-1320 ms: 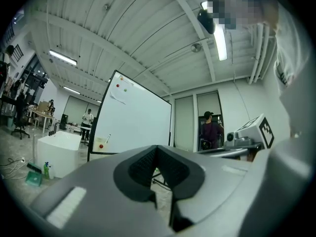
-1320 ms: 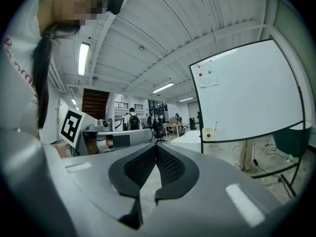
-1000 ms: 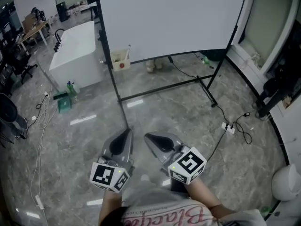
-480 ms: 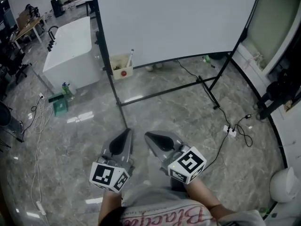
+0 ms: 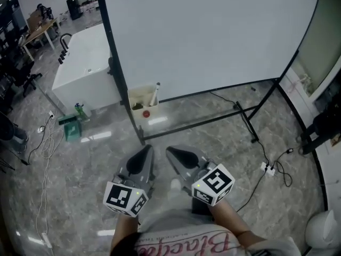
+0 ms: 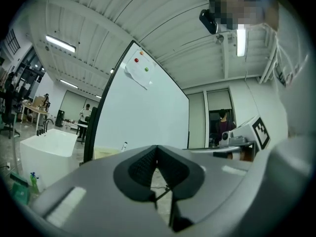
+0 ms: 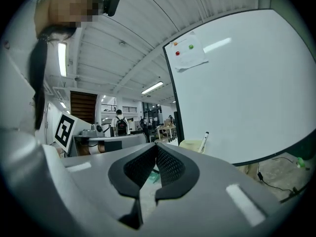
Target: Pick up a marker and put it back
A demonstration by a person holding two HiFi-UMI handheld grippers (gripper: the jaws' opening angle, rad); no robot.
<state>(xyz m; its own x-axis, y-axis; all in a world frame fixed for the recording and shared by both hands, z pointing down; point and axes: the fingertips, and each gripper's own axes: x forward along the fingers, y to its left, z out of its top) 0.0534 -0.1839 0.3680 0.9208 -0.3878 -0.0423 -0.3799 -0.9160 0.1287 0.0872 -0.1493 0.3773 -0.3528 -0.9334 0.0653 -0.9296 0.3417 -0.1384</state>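
The whiteboard (image 5: 213, 36) and the little box (image 5: 139, 104) on its frame are looking closer than a second ago, so the person is walking up to them; picking up is not starting yet. The left gripper (image 5: 144, 151) and right gripper (image 5: 172, 153) are both carrying nothing, jaws pressed together. The marker (image 5: 155, 93) is standing in the box, long side nearly upright, top leaning a bit right.
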